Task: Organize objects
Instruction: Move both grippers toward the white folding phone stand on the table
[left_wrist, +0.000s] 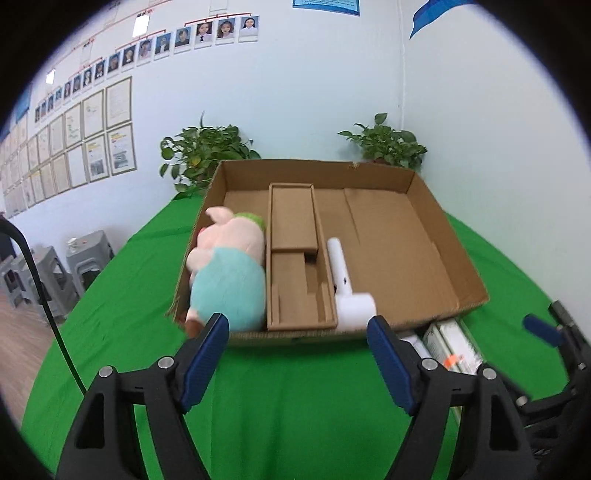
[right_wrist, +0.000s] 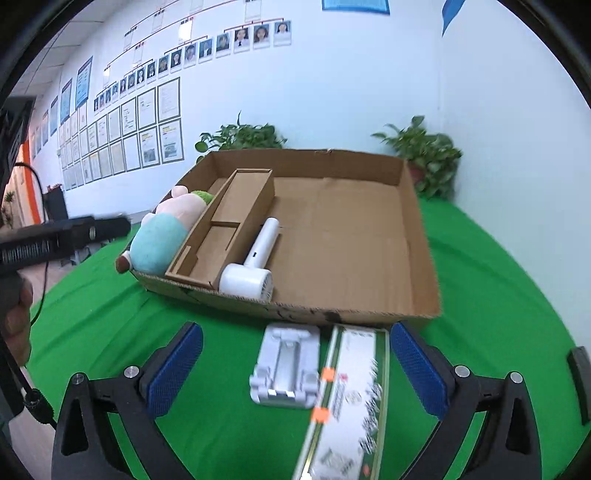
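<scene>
Partly done: plush (left_wrist: 225, 269), insert (left_wrist: 295, 258) and fan (right_wrist: 251, 266) already in box (right_wrist: 421, 258); stand (right_wrist: 286, 365) and carton (right_wrist: 351, 398) left on worktop (right_wrist: 147, 332). Left gripper (left_wrist: 297, 350) and right gripper (right_wrist: 295, 369) fingers wide, holding nothing.

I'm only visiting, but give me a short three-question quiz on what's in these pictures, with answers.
1. True or false: the plush pig lies inside the cardboard tray.
2. Which white item lies beside the inner cardboard box in the tray? A) hair dryer B) mug C) plate
3. Name the two things on the green cloth in front of the right tool.

Key
1. True.
2. A, the hair dryer.
3. A white phone stand and a long green-and-white box, not yet in the tray; nothing is gripped.
</scene>
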